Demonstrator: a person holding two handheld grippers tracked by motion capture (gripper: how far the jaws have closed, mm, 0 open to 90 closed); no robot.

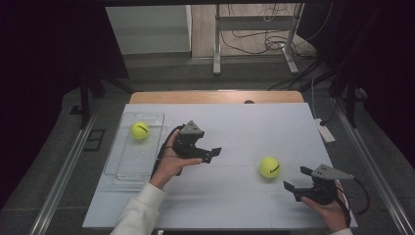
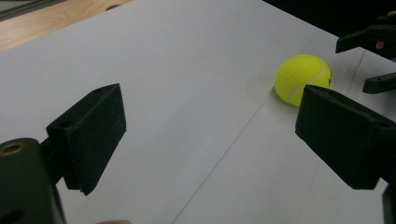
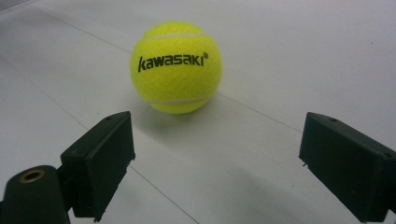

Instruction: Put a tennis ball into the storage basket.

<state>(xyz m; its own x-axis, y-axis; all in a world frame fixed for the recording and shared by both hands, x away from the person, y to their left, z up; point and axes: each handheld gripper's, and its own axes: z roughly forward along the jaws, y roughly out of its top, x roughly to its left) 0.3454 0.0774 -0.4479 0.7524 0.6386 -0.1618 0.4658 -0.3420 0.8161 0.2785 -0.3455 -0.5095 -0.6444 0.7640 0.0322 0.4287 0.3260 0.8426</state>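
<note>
A yellow tennis ball [image 1: 269,167] lies on the white table [image 1: 244,127], right of the middle. In the right gripper view the ball [image 3: 176,66] reads "kawasaki" and sits just ahead of my right gripper [image 3: 217,140], whose jaws stand wide apart and empty. From above, my right gripper [image 1: 297,178] is a short way right of the ball and points at it. My left gripper [image 1: 214,154] is open and empty near the table's middle, aimed toward the same ball [image 2: 302,78]. A second tennis ball [image 1: 139,130] rests in a clear tray [image 1: 122,166] at the left.
The clear tray lies along the table's left side. A wooden strip [image 1: 215,96] borders the far edge. A white power strip [image 1: 324,131] sits off the right edge. My right gripper's jaws [image 2: 373,42] show at the top right of the left gripper view.
</note>
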